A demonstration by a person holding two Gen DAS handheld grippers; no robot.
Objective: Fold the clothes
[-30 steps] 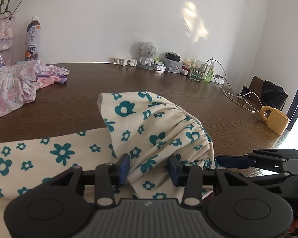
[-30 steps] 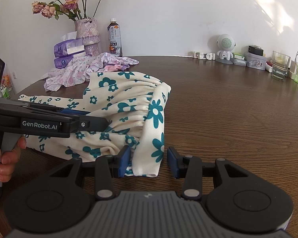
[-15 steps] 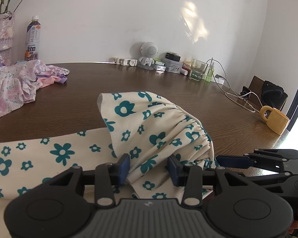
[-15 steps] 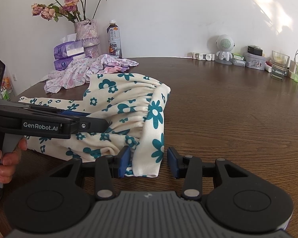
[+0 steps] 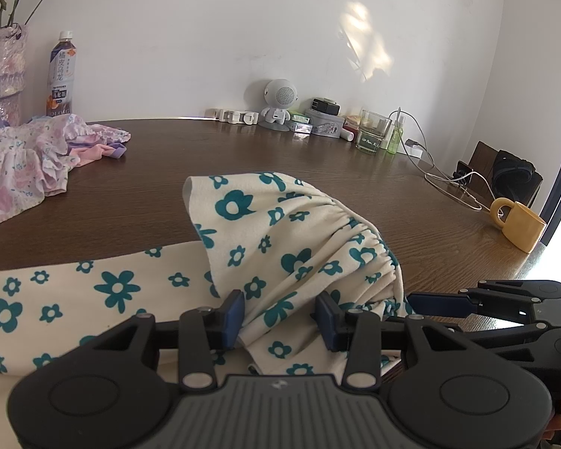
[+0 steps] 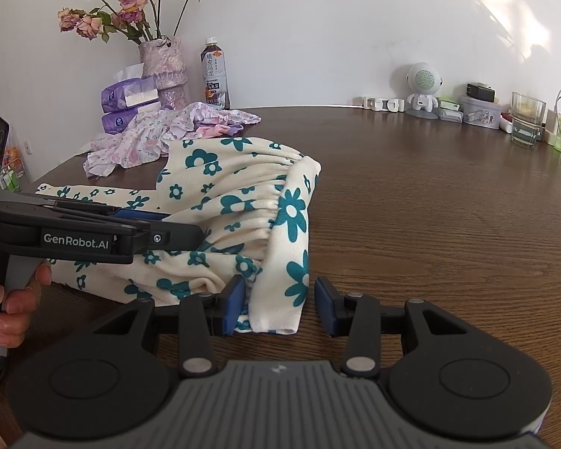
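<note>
item: cream garment with teal flowers, laid on the near part of the brown table, gathered waistband doubled back over the body. right gripper: jaws parted wide about the loose folded edge, nothing clamped. left gripper: jaws parted wide, cloth lying between the pads, not pinched. risks, as judged: only the top layer is caught on closing, so the fold is dragged askew; the elastic is bunched unevenly. pink garment lies well apart; yellow mug stands at the table edge.
</note>
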